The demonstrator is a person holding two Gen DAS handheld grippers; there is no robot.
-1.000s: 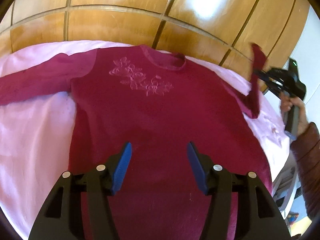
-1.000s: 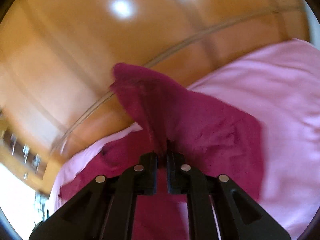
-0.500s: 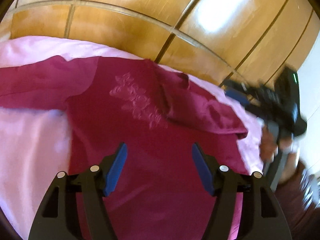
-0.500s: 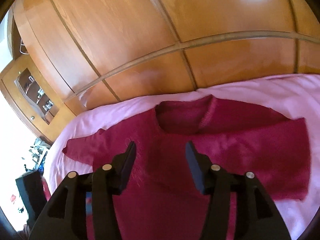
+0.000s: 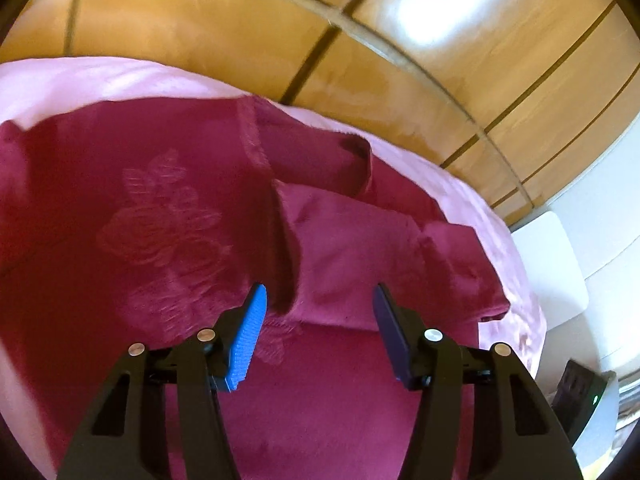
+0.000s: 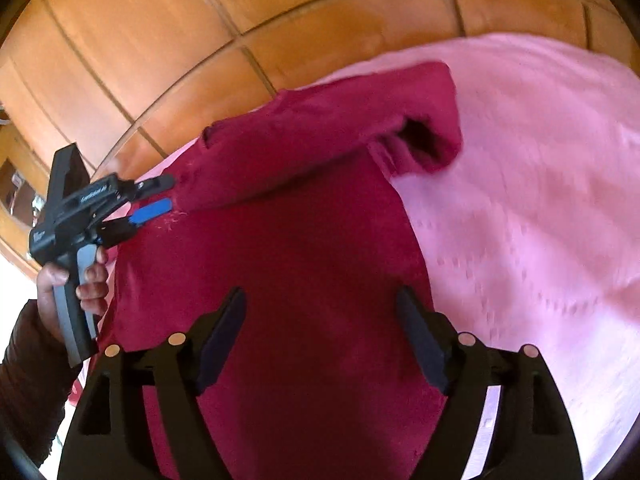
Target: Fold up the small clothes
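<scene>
From the left wrist, the left gripper [image 5: 318, 308] hangs half open over the red sweater [image 5: 152, 240], its jaws just narrowing around the cuff of the folded sleeve [image 5: 360, 252].

From the right wrist, the right gripper [image 6: 320, 320], just opening, stands wide and empty above the sweater on the pink bedcover [image 6: 540, 200].

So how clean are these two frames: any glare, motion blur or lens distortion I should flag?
Left wrist view: strong glare on the wooden panels, straight seams bowed by the fisheye, sweater fairly sharp. Right wrist view: pink bedspread smeared by motion blur, the sleeve soft-edged, dark vignette at the corners.
</scene>
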